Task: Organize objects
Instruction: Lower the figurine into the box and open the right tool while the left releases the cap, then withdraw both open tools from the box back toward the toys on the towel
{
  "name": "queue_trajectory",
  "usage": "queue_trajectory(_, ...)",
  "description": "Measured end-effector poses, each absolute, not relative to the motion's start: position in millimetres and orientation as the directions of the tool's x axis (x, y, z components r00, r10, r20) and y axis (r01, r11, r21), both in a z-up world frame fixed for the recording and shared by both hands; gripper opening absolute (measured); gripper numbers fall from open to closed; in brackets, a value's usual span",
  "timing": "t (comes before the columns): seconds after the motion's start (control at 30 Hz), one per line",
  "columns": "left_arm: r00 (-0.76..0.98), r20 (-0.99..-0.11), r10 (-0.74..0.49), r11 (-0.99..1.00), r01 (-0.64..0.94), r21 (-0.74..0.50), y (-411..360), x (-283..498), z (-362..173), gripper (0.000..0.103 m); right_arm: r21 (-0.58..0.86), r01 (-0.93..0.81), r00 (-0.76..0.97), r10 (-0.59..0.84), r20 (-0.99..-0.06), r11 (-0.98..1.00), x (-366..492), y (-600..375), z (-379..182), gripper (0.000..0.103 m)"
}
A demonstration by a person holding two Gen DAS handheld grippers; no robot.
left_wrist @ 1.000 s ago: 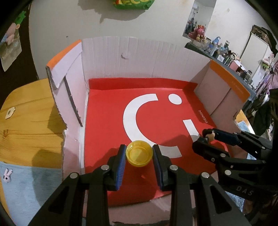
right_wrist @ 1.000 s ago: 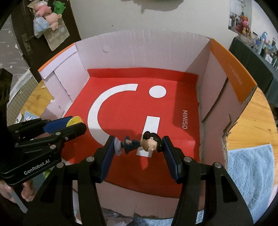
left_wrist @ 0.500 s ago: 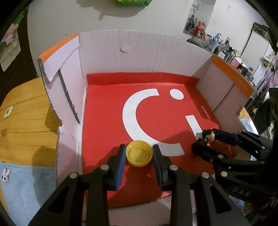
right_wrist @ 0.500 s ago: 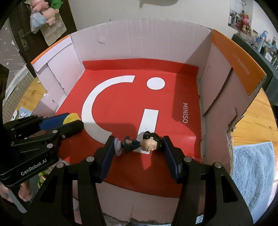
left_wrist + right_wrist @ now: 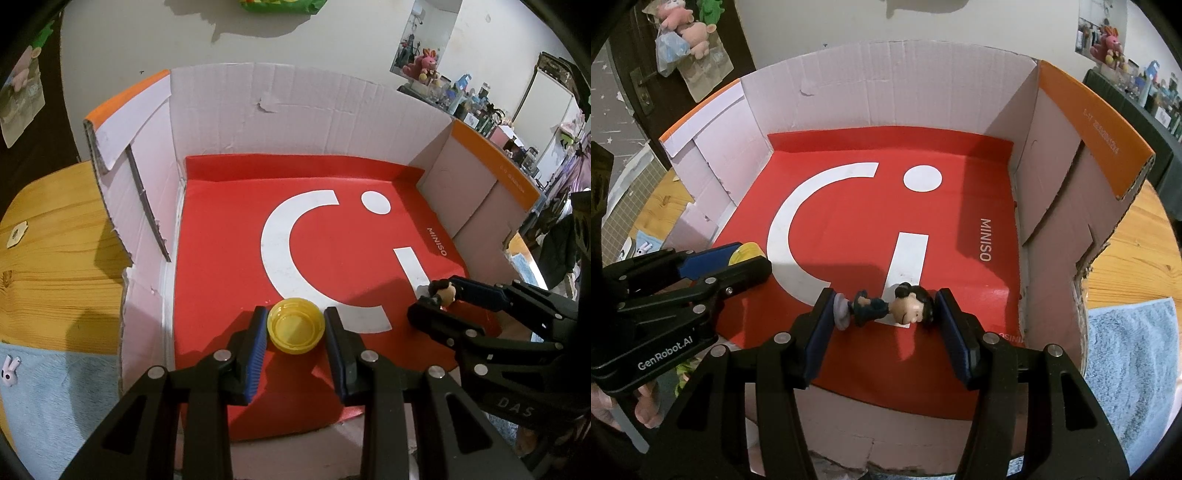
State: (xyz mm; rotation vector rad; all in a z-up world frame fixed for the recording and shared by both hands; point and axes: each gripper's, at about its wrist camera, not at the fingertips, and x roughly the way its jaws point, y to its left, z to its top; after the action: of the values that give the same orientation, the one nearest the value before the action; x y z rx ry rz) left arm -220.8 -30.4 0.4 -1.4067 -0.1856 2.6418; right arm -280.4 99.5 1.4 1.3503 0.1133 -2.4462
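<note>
An open cardboard box with a red floor bearing a white logo fills both views. My left gripper hovers over the box's near left part, shut on a yellow cap that faces hollow side up. In the right wrist view the left gripper shows at the left with the yellow cap peeking out. My right gripper is shut on a small dark-haired figurine, held lying sideways, base against the left pad and head against the right. The right gripper also appears low on the right in the left wrist view.
The box stands on a wooden table, its walls rising on all sides. A blue towel lies by the box's near left corner and a blue towel to its right. A person's fingers grip the left handle.
Both views shifted very slightly over the box in the first half second, then held still. Both grips look the same throughout.
</note>
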Motion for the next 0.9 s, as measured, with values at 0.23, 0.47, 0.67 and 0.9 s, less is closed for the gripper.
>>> queue_trajectory(0.23, -0.553, -0.814, 0.179, -0.983, -0.067, -0.171, -30.6, -221.1, 0.8, 0.037, 0.106, 0.340, -0.486, -0.271, -0.831, -0.935, -279.1, 100.9, 3.4, 0.056)
queue_trajectory(0.47, -0.557, -0.813, 0.169, -0.985, -0.065, -0.160, -29.9, -221.0, 2.5, 0.041, 0.115, 0.347, -0.488, -0.284, -0.825, -0.931, -276.1, 101.8, 7.4, 0.059)
queue_trajectory(0.67, -0.559, -0.811, 0.170, -0.985, -0.065, -0.161, -28.8, -219.9, 3.3, 0.041, 0.119, 0.356, -0.489, -0.294, -0.822, -0.927, -274.0, 103.3, 10.9, 0.060)
queue_trajectory(0.9, -0.572, -0.803, 0.164, -0.986, -0.071, -0.151, -23.9, -215.4, 7.2, 0.048, 0.122, 0.362, -0.495, -0.301, -0.815, -0.924, -268.7, 105.5, 15.3, 0.062)
